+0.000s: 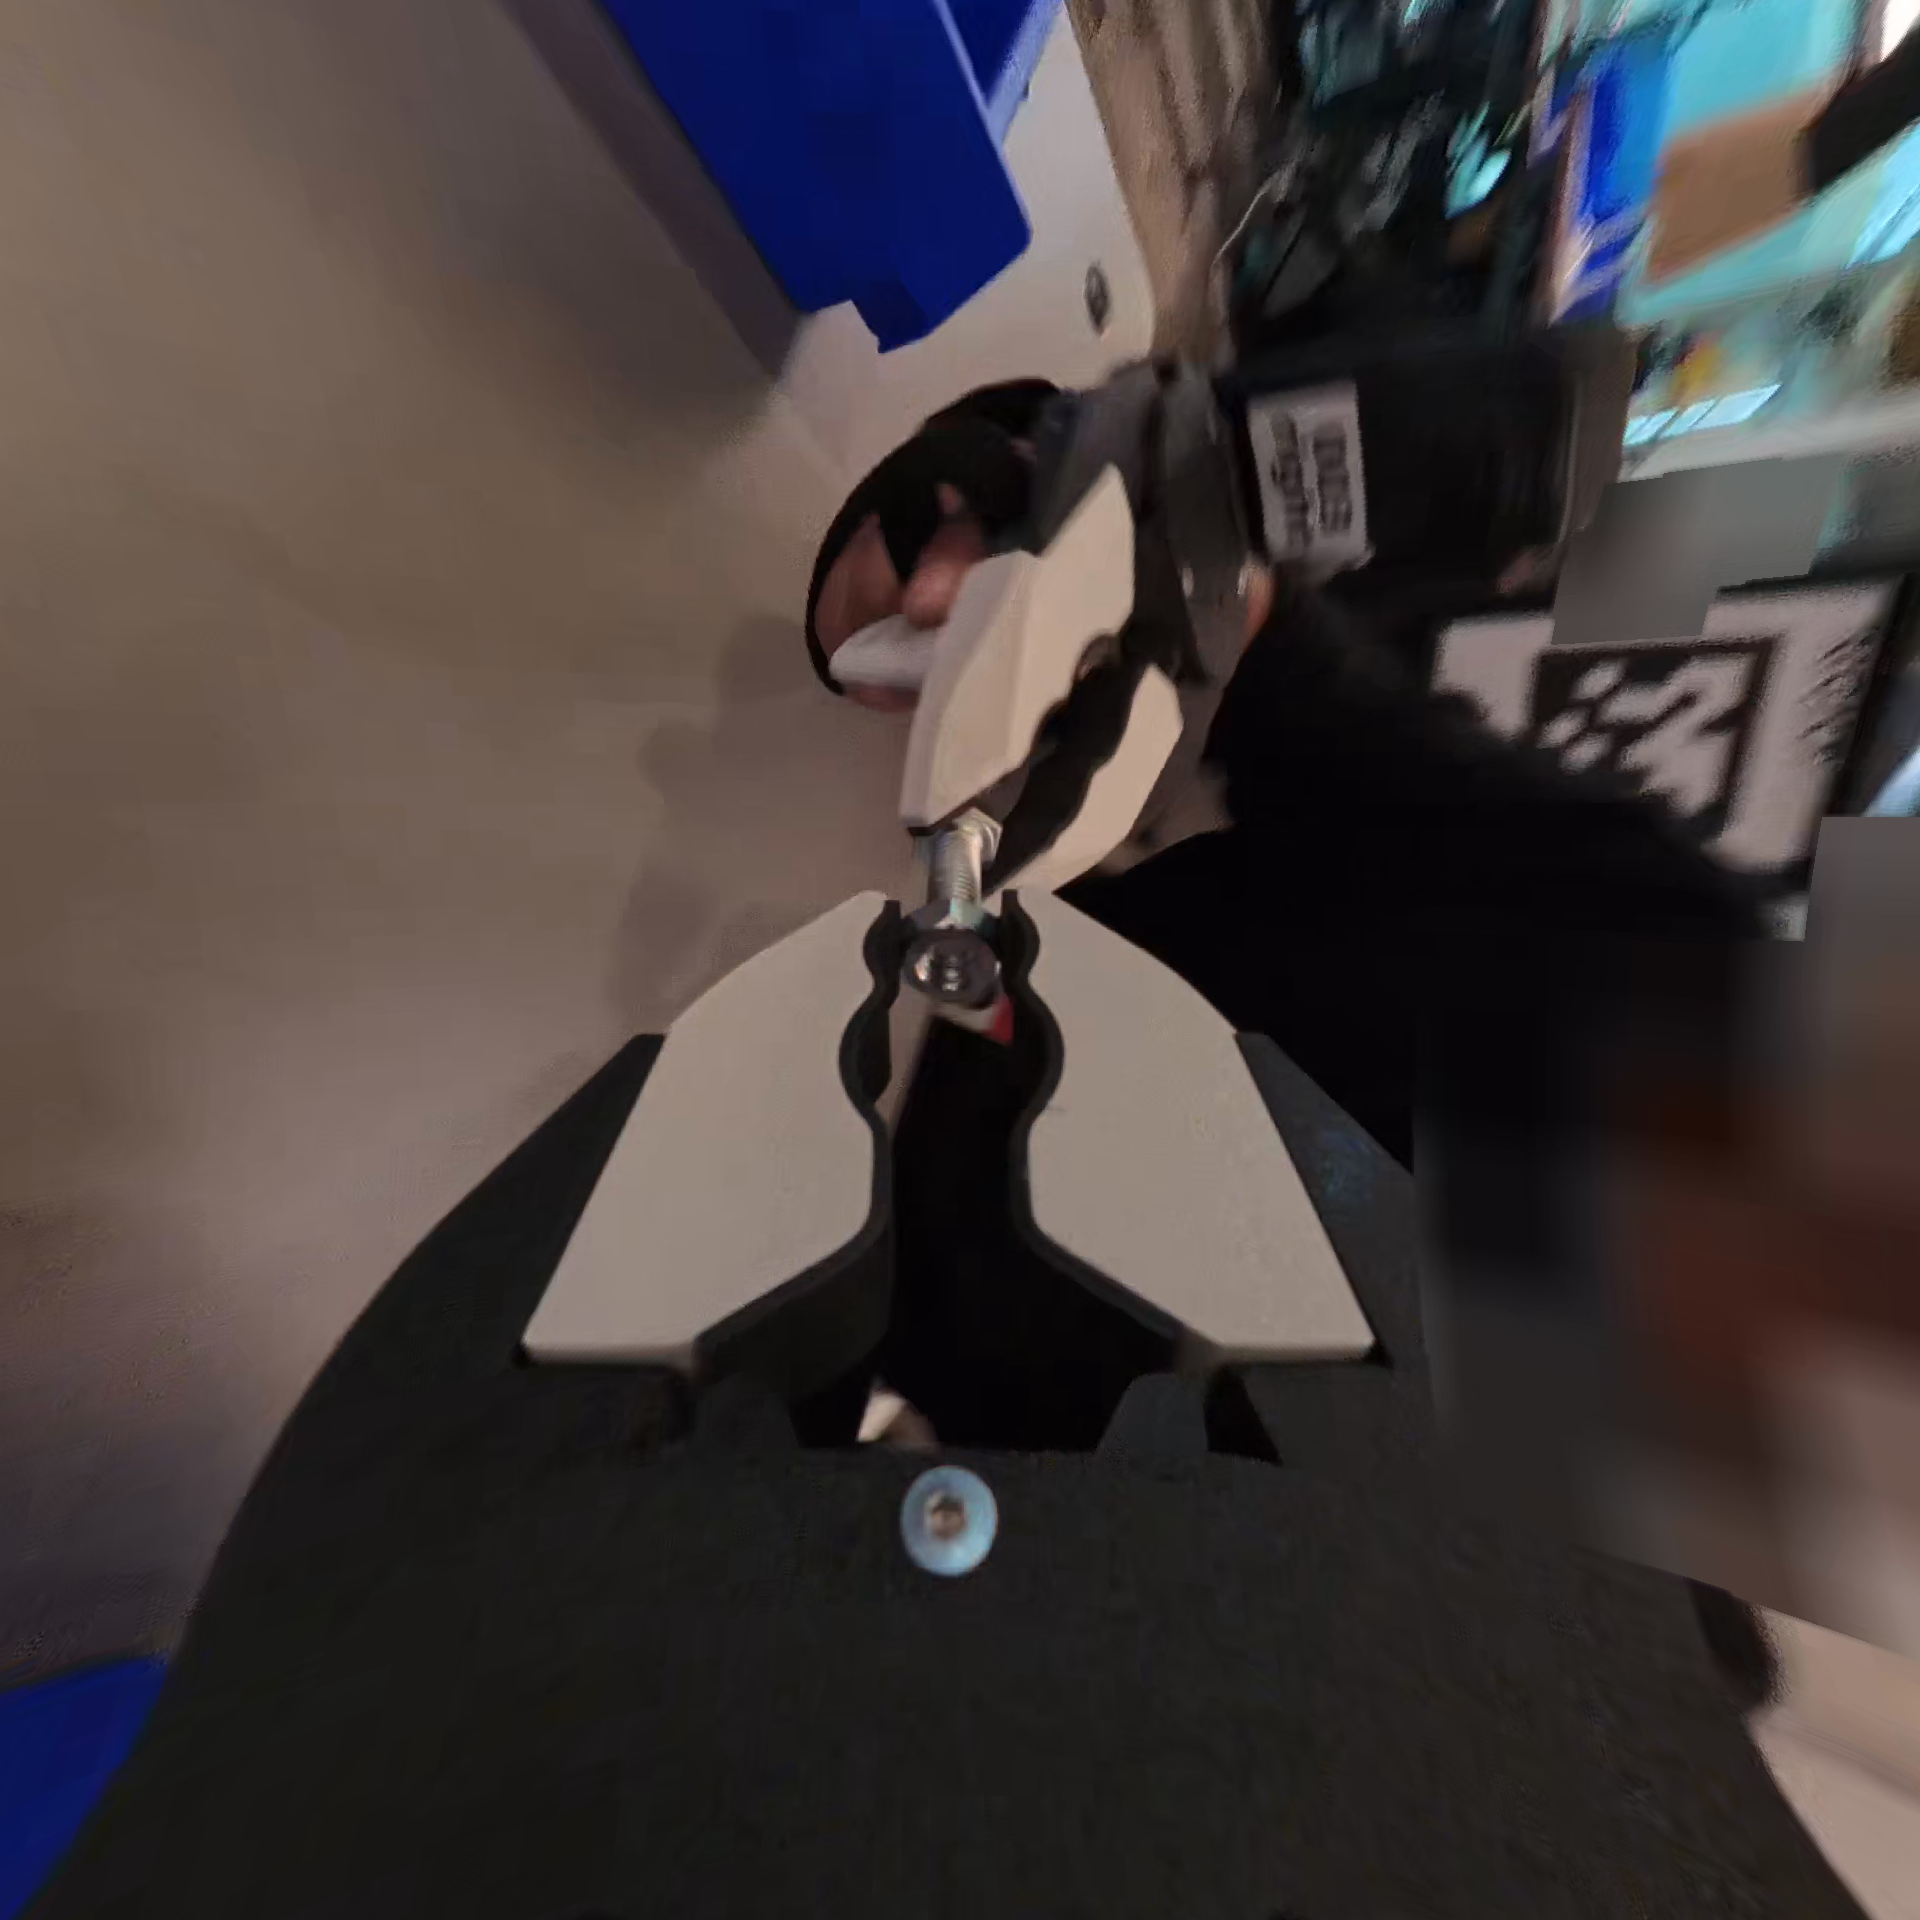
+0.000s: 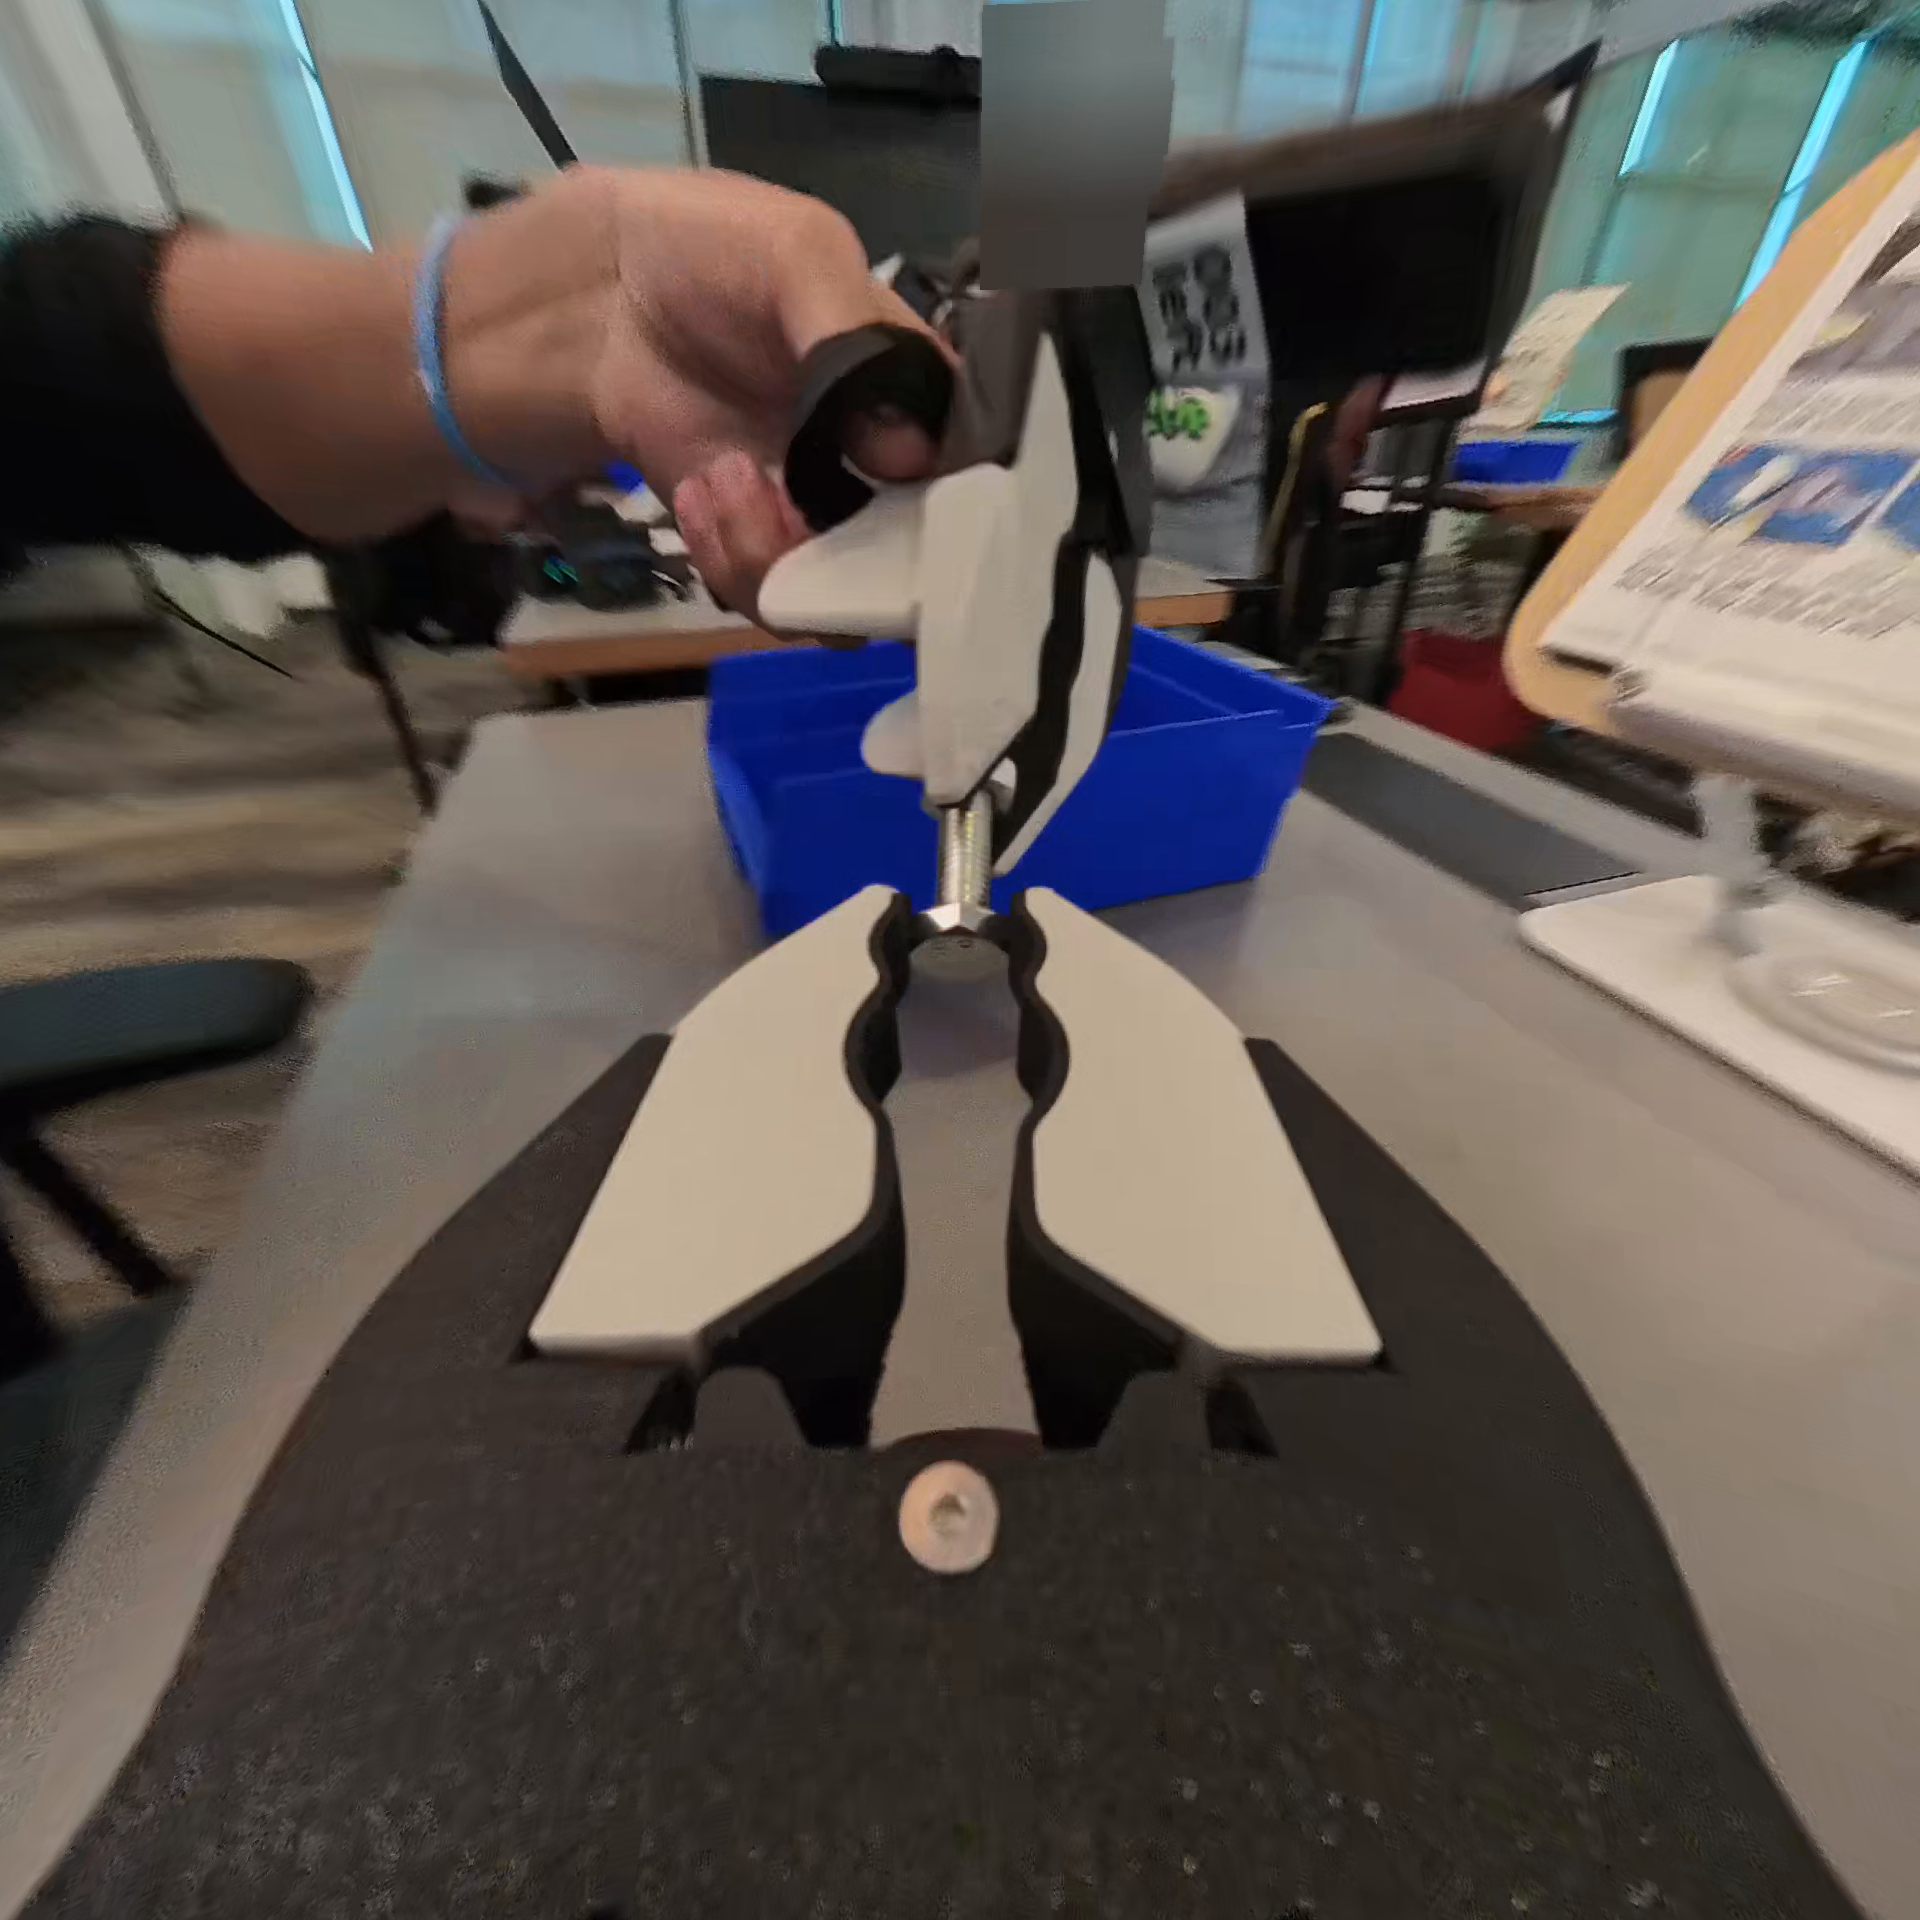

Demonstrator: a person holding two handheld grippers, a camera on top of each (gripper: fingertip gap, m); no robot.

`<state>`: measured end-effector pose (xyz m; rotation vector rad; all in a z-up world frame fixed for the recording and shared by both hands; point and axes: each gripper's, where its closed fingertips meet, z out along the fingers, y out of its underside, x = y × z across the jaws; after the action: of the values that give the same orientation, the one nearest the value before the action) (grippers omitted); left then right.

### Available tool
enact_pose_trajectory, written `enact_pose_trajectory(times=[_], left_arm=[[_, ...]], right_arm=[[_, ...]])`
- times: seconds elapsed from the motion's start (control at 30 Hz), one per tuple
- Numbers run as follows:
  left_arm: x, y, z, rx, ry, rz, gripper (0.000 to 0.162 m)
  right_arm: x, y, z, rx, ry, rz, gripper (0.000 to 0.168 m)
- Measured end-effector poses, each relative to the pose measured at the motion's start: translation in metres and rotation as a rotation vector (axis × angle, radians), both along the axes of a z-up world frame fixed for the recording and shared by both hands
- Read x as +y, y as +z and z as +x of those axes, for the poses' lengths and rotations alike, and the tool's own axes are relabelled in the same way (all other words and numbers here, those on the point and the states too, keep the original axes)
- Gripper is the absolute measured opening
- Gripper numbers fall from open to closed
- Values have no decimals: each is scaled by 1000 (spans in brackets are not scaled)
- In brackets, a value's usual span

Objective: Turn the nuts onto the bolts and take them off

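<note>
**Nut barely on: a slip or crossed thread is the risk**

Left wrist view: the left gripper (image 1: 951,925) is clamped on the head of the bolt (image 1: 954,878), and the stamped face of the head points back at the camera. The shank runs straight ahead into the right gripper (image 1: 966,857), which pinches what I take for the nut (image 1: 979,831) at the far end. The nut seems to sit on the last threads only. If the two grippers drift off one line while turning, the thread could cross and jam. If either loosens, the nut could drop to the worktop (image 1: 312,623) and roll. Motion blur hides how deep the head sits between the pads. A blue bin (image 1: 852,156) lies ahead to the left, well clear.

Right wrist view: the right gripper is closed on the hex nut, held only at the very tips of its fingers. That hold is shallow and could skid round the flats instead of turning them. The bolt rises ahead into the left gripper, which a hand (image 2: 623,343) holds from the left. The bin stands just behind the bolt and would likely catch a forward fall. A board on a white stand (image 2: 1766,520) crowds the right side and limits a wide wrist swing. A chair (image 2: 135,1018) sits off the worktop's left edge.
</note>
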<state>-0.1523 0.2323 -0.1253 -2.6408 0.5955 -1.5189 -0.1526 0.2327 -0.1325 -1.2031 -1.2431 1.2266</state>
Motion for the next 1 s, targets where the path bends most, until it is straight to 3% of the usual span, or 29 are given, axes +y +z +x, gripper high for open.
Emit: enact_pose_trajectory(times=[0.13, 0.27, 0.37, 0.47, 0.63, 0.7, 0.87, 1.0], left_arm=[[3, -6, -2, -1, 64, -82, 18], [2, -5, -4, 54, 10, 35, 18], [3, 3, -4, 62, -84, 198, 51], [12, 18, -9, 76, -138, 459, 60], [2, 8, -23, 252, -396, 840, 55], [-2, 1, -26, 306, -471, 900, 47], [-5, -3, -16, 278, -517, 944, 48], [-5, -1, -10, 230, -517, 982, 21]], right_arm=[[3, -6, -1, -47, -86, 118, 18], [3, -4, -3, -11, -13, -45, 18], [7, -2, -2, 14, 38, -192, 18], [9, 0, -1, 47, 128, -372, 18], [4, 8, 2, 136, 337, -682, 18], [2, 10, 2, 146, 392, -745, 18], [-3, 15, 2, 167, 444, -787, 17], [-8, 13, 1, 146, 448, -770, 17]])
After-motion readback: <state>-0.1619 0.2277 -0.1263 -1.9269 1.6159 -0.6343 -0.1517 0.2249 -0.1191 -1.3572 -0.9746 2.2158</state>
